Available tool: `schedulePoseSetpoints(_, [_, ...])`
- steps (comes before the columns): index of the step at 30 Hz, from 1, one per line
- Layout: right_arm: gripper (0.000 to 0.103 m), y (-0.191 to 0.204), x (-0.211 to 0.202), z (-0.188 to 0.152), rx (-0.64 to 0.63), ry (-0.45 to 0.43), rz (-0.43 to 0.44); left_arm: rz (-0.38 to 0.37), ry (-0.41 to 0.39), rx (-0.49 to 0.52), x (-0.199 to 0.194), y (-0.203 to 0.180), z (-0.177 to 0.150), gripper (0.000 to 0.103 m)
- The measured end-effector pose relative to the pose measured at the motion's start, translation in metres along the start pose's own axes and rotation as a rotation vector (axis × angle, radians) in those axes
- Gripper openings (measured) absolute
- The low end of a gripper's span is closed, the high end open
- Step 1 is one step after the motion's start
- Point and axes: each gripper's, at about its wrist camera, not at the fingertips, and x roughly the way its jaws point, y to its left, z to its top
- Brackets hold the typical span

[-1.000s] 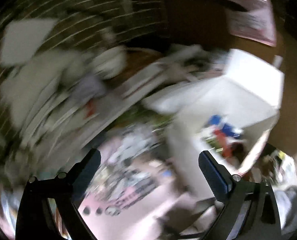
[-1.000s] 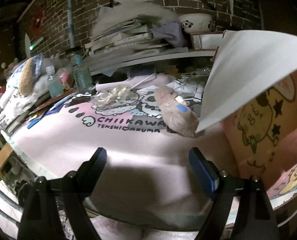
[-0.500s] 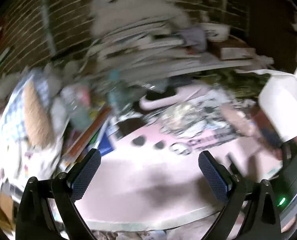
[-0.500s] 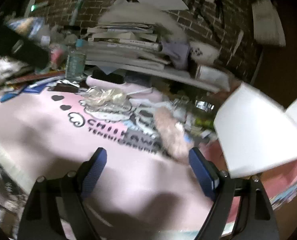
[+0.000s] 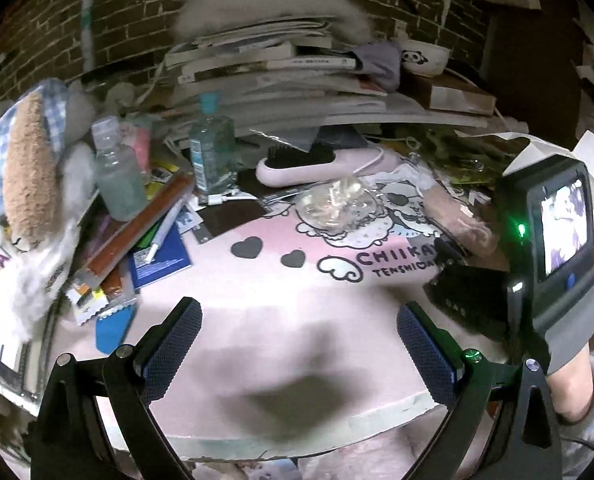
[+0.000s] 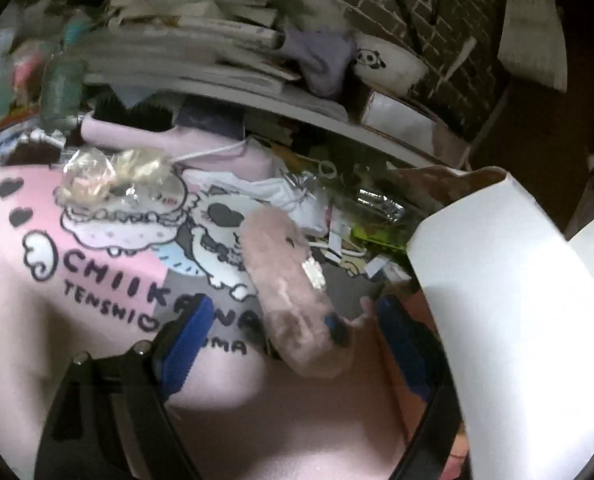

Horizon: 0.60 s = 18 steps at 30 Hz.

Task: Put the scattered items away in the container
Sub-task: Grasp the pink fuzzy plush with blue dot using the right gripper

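The left gripper tilts down over the near part of a pink printed mat on the tabletop, its blue-padded jaws spread wide with nothing between them; only bare mat and the gripper's own shadow lie beneath. At the right edge of the left wrist view, a hand in a fluffy sleeve carries the right gripper's body, camera screen lit.

The right gripper, also angled downward, stands released, jaws wide apart, on either side of the near end of a pink furry plush toy lying lengthwise on the mat; the pads do not press on it, though blur hides how close they come. Just right of the toy rises the white flap of an open cardboard box, the container, crowding the right finger.

A crumpled clear plastic wrapper rests farther back on the mat, with a pink hairbrush behind it. Bottles, pens and packets crowd the left border; stacked books wall off the back. The mat's front edge runs beneath the left gripper, and the open room lies across the mat's centre and foreground.
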Motion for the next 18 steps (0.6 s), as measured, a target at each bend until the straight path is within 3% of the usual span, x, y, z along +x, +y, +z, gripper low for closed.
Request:
schedulePoseSetpoints(5, [0.080, -0.014, 0.010, 0.004, 0.062, 0.059, 0.094, -0.016, -0.004, 0.007, -0.001, -0.005, 0.001, 0.098])
schedulePoseSetpoints(7, [0.064, -0.019, 0.012, 0.002, 0.112, 0.071, 0.171, -0.014, -0.001, 0.006, 0.000, -0.005, 0.001, 0.098])
schedulePoseSetpoints(9, [0.040, -0.022, 0.012, -0.001, 0.162, 0.083, 0.251, -0.014, 0.001, 0.003, -0.001, -0.006, 0.000, 0.098])
schedulePoseSetpoints(11, [0.028, -0.020, 0.010, -0.002, 0.170, 0.079, 0.290, -0.015, 0.000, -0.001, -0.002, -0.006, -0.001, 0.098])
schedulePoseSetpoints(14, [0.026, -0.020, 0.008, -0.006, 0.185, 0.065, 0.330, -0.021, 0.000, -0.006, -0.003, -0.005, -0.003, 0.098])
schedulePoseSetpoints(18, [0.023, -0.024, -0.004, -0.014, 0.224, 0.046, 0.446, -0.016, 0.006, -0.008, -0.002, -0.005, -0.003, 0.098])
